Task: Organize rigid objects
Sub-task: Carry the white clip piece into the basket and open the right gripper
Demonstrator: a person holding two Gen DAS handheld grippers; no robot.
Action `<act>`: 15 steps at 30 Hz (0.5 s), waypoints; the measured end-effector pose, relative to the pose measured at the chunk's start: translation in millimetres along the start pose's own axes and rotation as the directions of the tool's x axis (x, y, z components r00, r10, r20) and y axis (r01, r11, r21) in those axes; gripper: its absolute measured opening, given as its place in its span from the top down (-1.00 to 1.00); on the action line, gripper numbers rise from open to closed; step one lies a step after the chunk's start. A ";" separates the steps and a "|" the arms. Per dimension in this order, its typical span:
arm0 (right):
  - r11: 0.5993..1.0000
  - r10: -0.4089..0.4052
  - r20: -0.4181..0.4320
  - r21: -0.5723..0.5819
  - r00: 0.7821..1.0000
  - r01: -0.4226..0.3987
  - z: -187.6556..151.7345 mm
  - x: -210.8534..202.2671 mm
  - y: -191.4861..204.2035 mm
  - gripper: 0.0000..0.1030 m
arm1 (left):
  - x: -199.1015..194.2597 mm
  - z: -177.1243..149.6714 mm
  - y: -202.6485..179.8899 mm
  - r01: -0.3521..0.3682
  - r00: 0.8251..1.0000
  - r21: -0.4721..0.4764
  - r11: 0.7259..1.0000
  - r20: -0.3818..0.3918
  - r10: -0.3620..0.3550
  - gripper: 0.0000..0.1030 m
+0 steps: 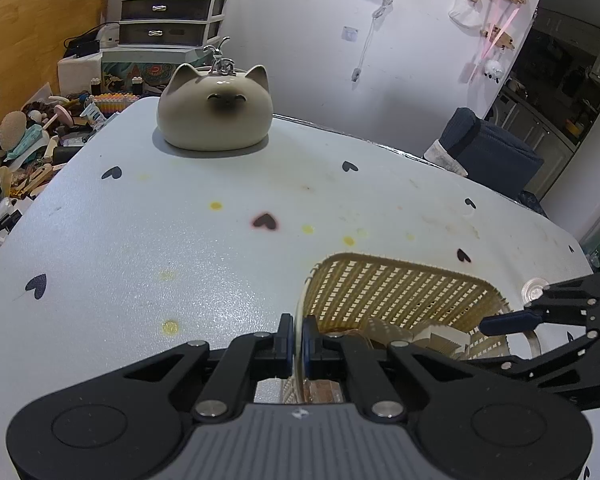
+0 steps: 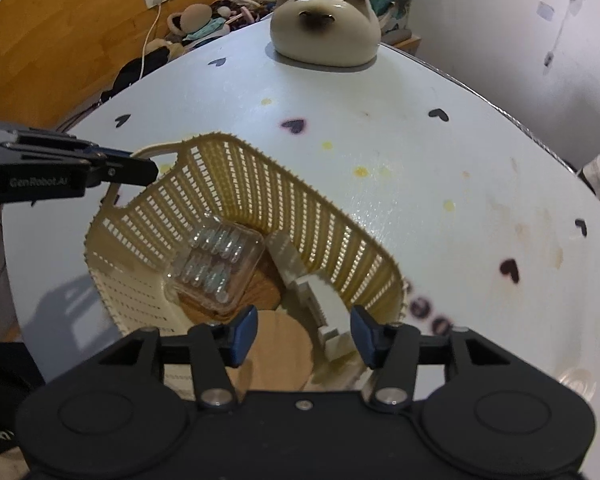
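With the left gripper (image 1: 297, 340) pinching the basket (image 1: 400, 292) rim, lift the right gripper (image 2: 304, 336), jaws spread empty, straight up.

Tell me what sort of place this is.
Probably a lived-in home room: a table under a heart-print cover, a plastic drawer unit against the wall, and a kitchen visible through the doorway.

- A white table (image 2: 440, 184) printed with small black hearts and marked by yellow and brownish stains.
- A cat-shaped ceramic pot (image 2: 326, 30) stands at its far edge, at 12 o'clock.
- A beige perforated basket (image 2: 260, 184) sits near the front, toward 6 o'clock, well apart from the pot.
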State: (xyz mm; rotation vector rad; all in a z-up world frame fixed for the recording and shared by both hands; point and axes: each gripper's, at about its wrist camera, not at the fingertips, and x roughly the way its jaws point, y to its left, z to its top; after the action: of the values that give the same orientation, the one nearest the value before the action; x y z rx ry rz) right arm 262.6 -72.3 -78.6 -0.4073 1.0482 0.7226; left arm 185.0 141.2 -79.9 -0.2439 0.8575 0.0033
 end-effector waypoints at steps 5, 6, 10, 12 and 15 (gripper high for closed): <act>0.999 -0.001 0.026 0.050 1.000 -0.001 -2.0 -13.8 1.6 -0.19 | 0.1 0.1 -0.3 0.000 1.000 0.000 1.000 0.000 0.000 0.92; 0.998 0.003 0.033 0.062 0.999 -0.005 -2.3 -17.2 1.8 -0.23 | 0.1 0.1 -0.2 0.000 1.000 0.000 1.000 0.000 0.000 0.92; 0.994 0.002 0.071 0.108 0.997 -0.009 -3.5 -32.5 2.6 -0.32 | 0.1 0.1 -0.3 -0.001 1.000 0.001 1.000 0.000 0.001 0.92; 0.992 -0.001 0.087 0.126 0.996 -0.010 -4.0 -39.8 3.1 -0.34 | 0.1 0.1 -0.3 -0.001 1.000 0.001 1.000 0.000 0.001 0.92; 0.989 -0.016 0.116 0.151 0.993 -0.001 -5.4 -52.3 5.0 -0.48 | 0.1 0.1 -0.3 -0.001 1.000 0.001 1.000 0.000 0.001 0.92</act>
State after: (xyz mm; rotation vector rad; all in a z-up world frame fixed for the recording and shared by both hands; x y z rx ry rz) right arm 239.8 -90.1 -34.5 -0.2352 0.9823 0.6477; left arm 185.2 140.9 -79.8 -0.2428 0.8580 0.0036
